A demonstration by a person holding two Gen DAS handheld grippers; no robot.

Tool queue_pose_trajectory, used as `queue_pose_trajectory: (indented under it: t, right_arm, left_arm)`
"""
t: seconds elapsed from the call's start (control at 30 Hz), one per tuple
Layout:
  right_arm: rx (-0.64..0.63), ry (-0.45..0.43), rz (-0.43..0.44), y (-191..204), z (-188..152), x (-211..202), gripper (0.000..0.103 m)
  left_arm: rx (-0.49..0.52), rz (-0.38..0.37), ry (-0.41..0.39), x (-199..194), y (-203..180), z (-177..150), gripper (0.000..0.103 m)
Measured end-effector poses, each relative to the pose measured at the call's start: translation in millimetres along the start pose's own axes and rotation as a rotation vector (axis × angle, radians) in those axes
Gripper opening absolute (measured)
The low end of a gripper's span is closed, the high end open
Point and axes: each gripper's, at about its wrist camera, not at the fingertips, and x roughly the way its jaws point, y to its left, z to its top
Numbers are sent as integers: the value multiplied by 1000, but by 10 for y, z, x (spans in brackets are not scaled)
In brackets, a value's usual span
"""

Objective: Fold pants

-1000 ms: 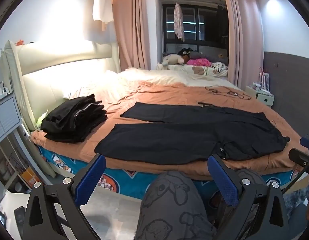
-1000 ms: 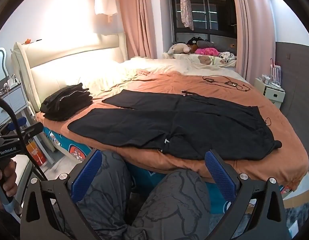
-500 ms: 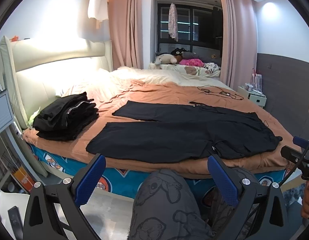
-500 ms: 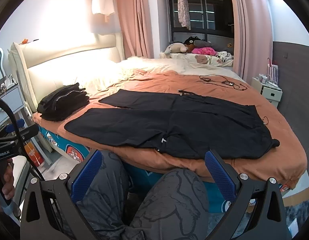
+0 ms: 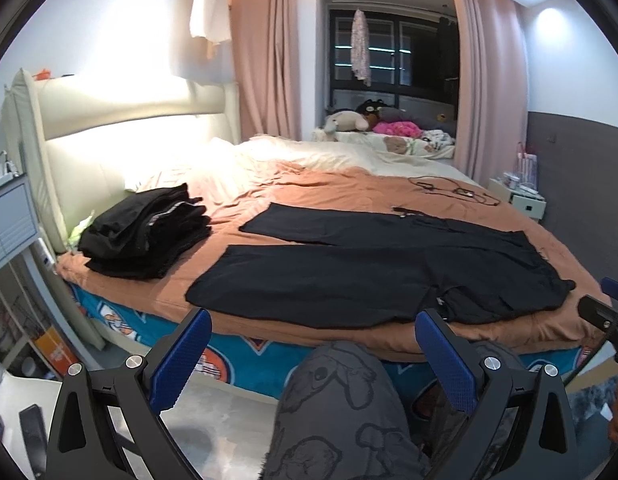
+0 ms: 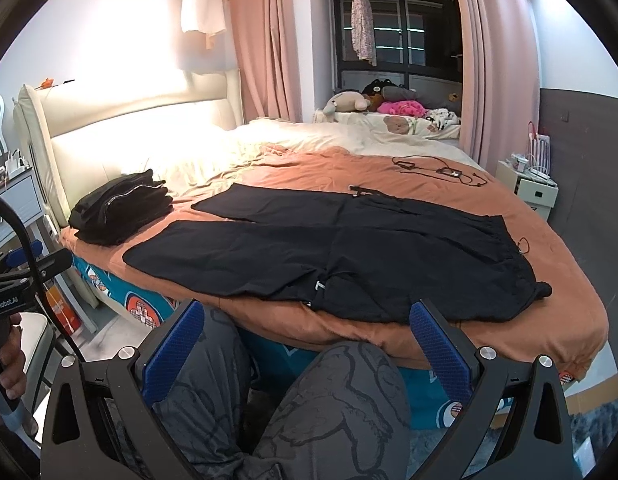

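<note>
One pair of black pants (image 5: 389, 272) lies flat and unfolded on my bed's brown cover (image 5: 349, 188), its two legs side by side and pointing toward the cream headboard (image 5: 121, 132), the waistband at the opposite end from the headboard. The nearer leg runs along the edge of the bed closest to me.

I hold two grippers, one in each hand. My left gripper (image 5: 313, 356) is spread wide, its two blue pads far apart with nothing between them, hanging off the bed's near edge above my knee (image 5: 337, 400). My right gripper (image 6: 305, 344) is just as wide and just as empty, also short of the bed's near edge, over my two knees in grey printed trousers.

Toward the headboard from the pants sits one stack of folded black clothes (image 5: 145, 232), apart from the pant hems. On the far side of the pants from me, one tangle of black cable (image 6: 437, 168) rests on the cover. Beyond the bed, away from the headboard, a single white nightstand (image 6: 525, 188) stands against the wall. Several plush toys (image 6: 373, 100) are piled past the bed's far side, below the dark window; I cannot count them surely.
</note>
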Motion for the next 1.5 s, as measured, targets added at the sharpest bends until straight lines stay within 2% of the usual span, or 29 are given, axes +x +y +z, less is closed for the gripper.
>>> queue_pose_trajectory:
  t: [1.1,1.5]
  right_arm:
    - [13,-8,4,-42,-29,-10,103]
    - [33,7,5,-106,-29,34,103]
  left_arm:
    - [-29,-12,-12,-49,93,23,103]
    - [-22,-6,4,70,103,33,103]
